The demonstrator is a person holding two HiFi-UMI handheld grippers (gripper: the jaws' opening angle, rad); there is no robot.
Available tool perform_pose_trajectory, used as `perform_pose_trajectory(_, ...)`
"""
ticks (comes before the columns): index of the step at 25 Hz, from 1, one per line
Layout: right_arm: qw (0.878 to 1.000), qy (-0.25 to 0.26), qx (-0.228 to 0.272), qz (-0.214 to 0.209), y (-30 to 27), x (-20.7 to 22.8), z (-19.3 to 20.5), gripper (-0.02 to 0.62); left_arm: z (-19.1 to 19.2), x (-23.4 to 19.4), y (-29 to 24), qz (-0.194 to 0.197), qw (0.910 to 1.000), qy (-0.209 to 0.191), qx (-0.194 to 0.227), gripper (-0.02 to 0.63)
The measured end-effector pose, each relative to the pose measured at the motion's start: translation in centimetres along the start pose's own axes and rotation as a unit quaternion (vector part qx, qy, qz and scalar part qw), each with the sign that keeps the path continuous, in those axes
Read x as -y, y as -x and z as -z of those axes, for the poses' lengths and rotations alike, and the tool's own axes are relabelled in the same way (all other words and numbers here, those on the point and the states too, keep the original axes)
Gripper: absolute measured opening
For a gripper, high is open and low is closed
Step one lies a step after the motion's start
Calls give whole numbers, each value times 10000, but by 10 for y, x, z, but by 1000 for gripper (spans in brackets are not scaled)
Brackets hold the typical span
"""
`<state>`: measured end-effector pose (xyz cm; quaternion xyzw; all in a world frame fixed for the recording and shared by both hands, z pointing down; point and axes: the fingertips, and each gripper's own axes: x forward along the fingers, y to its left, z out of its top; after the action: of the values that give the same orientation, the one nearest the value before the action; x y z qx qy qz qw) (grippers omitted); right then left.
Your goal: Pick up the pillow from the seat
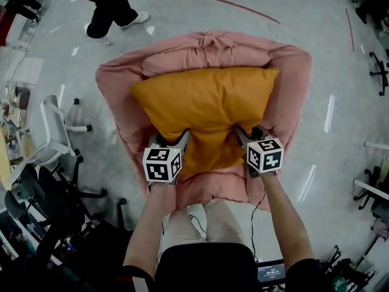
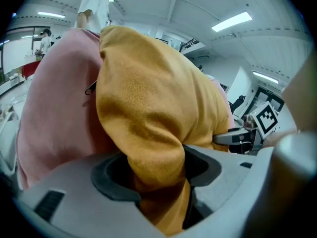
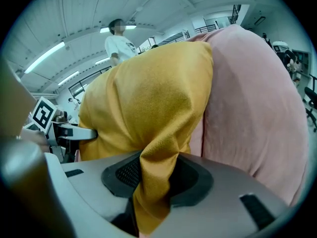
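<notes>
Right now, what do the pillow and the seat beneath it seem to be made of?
Pillow: mustard cloth, matte with a fine suede-like nap, possibly microfibre. It bunches into soft folds, so it is probably loosely stuffed. Seat: pink matte fabric, puffy and wrinkled, apparently thickly padded.

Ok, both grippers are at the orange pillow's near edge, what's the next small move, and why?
Probably raise both together a little. The left gripper and right gripper each pinch a fold of the orange pillow, which lies on the pink chair; an even lift should keep it level.
</notes>
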<state>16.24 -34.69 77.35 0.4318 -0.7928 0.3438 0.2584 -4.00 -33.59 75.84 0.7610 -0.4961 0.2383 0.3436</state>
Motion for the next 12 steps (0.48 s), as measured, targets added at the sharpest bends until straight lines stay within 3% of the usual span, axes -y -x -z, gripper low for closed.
perform_pose_trajectory(12, 9998, 90, -100, -112, 0, -1, 2, 120, 3, 4, -1, -156, 9994, 267, -167, 216)
